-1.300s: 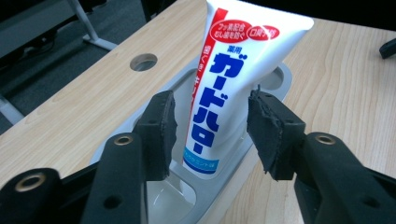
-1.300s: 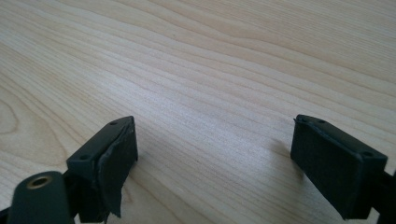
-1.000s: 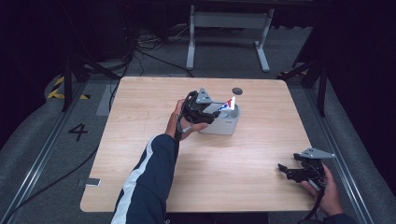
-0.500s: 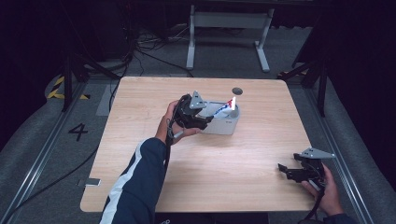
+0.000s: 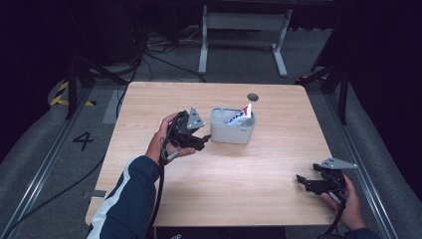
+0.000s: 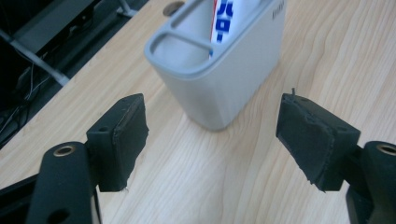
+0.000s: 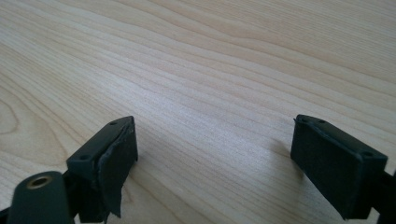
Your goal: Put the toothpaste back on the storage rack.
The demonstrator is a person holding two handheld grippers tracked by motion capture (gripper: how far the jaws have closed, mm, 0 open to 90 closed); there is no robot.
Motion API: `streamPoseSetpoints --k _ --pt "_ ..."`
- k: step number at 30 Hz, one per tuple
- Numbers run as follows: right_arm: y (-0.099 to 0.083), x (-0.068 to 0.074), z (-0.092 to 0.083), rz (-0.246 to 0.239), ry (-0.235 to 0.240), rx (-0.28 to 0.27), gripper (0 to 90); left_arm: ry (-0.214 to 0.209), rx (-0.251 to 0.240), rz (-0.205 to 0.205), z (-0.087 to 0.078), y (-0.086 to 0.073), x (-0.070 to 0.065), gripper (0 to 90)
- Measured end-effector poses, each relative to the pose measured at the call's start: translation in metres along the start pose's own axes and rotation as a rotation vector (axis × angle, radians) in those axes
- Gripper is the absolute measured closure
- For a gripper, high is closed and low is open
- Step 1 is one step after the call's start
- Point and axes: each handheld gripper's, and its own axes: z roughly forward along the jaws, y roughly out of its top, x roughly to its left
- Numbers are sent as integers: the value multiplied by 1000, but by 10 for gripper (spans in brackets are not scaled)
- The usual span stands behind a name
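The left gripper has moved away from the light grey plastic holder with compartments, to the left and a little toward the near side of the wooden table. Before, it was over the holder; now it is just beside it. Its jaws have just been opening, and nothing is between them. The white, blue and red tube in the holder seems, as far as I can see, no longer covered by the gripper.
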Motion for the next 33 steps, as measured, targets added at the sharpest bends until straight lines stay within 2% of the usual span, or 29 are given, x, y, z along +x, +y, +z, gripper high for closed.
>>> streamPoseSetpoints --k 2,4,8,13,17,26,33 --pt "0 0 0 0 0 0 151 13 28 8 -5 -9 -2 243" --pt "0 0 0 0 0 0 152 16 35 8 -6 -12 -2 239" --pt "0 0 0 0 0 0 152 26 64 17 -13 -28 -5 233" --pt "0 0 0 0 0 0 152 56 90 19 -17 -42 -9 202" --pt "0 0 0 1 0 0 151 75 134 9 -21 -57 -12 186" --pt "0 0 0 1 -1 0 151 95 175 -32 -31 -95 -15 188" --pt "0 0 0 2 -2 1 150 139 210 -33 -41 -123 -18 184"
